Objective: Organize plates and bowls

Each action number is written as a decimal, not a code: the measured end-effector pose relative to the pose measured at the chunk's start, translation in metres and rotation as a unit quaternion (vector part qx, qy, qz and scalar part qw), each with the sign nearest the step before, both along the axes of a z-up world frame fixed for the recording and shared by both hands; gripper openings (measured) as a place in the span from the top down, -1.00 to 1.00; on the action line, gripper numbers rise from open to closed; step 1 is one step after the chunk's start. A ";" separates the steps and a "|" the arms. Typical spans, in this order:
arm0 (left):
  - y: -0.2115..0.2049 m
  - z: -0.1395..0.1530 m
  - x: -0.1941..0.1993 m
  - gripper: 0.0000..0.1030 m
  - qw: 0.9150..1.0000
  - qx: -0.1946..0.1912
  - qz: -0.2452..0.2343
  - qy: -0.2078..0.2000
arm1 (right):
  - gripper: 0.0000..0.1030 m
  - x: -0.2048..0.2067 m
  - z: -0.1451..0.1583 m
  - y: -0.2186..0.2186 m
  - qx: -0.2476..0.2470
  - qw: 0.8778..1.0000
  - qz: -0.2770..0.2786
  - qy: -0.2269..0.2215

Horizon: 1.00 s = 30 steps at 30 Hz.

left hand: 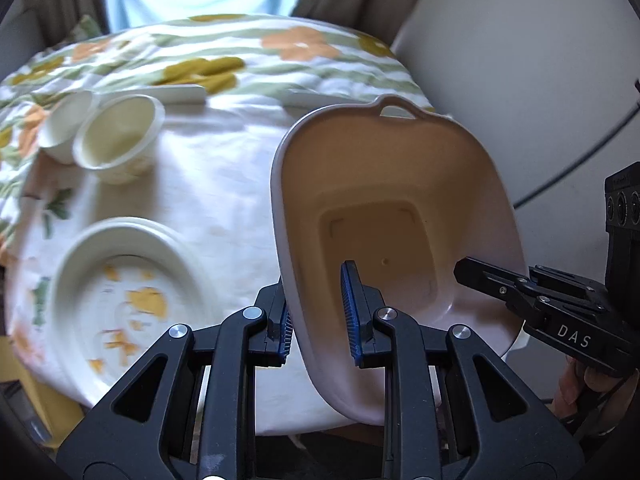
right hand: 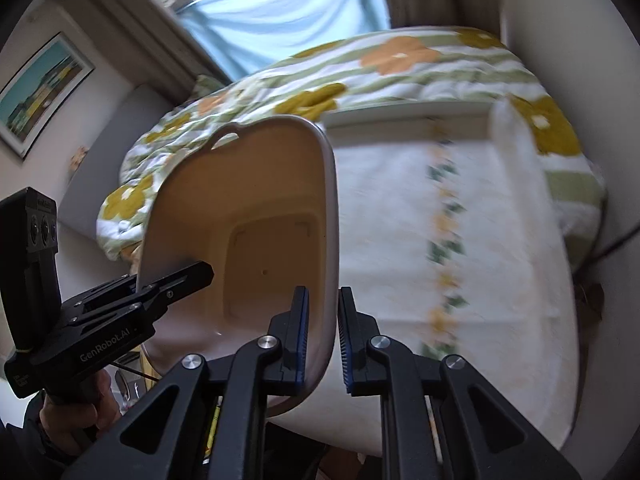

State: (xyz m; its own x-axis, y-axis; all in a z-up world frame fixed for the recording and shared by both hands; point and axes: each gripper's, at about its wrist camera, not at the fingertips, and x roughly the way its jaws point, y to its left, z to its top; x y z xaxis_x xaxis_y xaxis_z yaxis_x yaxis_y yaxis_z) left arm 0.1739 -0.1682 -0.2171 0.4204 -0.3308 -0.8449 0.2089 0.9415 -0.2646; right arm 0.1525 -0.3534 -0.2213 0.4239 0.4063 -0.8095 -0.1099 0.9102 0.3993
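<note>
A pale pink basin (left hand: 400,184) with loop handles is held tilted in the air above a white-clothed tabletop (left hand: 216,184), its hollow facing the cameras. The left tongs (left hand: 320,316) pinch one side wall; the right tongs (right hand: 323,340) pinch the opposite wall. On the tabletop to the left sit a flower-patterned plate (left hand: 120,300) and, farther back, two white bowls (left hand: 116,140) lying tipped.

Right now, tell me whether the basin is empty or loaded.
Empty: the basin shows a bare floor, gripped by the left hand-held gripper and right hand-held gripper on opposite rims.
</note>
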 end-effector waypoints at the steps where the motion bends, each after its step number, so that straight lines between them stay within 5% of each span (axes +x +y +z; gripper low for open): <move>1: -0.012 -0.006 -0.001 0.63 1.000 -0.002 -0.010 0.002 | 0.75 -0.002 -0.005 -0.009 -0.004 1.000 -0.010 0.005; 11: -0.071 -0.075 0.003 0.63 0.997 0.009 -0.059 0.040 | 0.75 -0.007 -0.062 -0.064 -0.001 0.997 -0.063 0.036; 27: -0.076 -0.096 0.026 0.62 0.994 0.055 -0.076 0.060 | 0.73 -0.006 -0.092 -0.080 0.055 0.994 -0.082 0.048; 30: -0.081 -0.100 0.025 0.61 0.992 0.069 -0.082 0.060 | 0.43 -0.006 -0.097 -0.084 0.087 0.990 -0.092 0.056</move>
State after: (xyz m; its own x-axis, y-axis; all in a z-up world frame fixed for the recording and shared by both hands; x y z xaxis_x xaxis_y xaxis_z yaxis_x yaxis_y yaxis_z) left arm 0.1994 -0.2491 -0.3166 0.2641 -0.2643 -0.9276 0.3369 0.9264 -0.1680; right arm 0.1468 -0.4373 -0.3186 0.4148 0.4673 -0.7808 0.1064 0.8273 0.5516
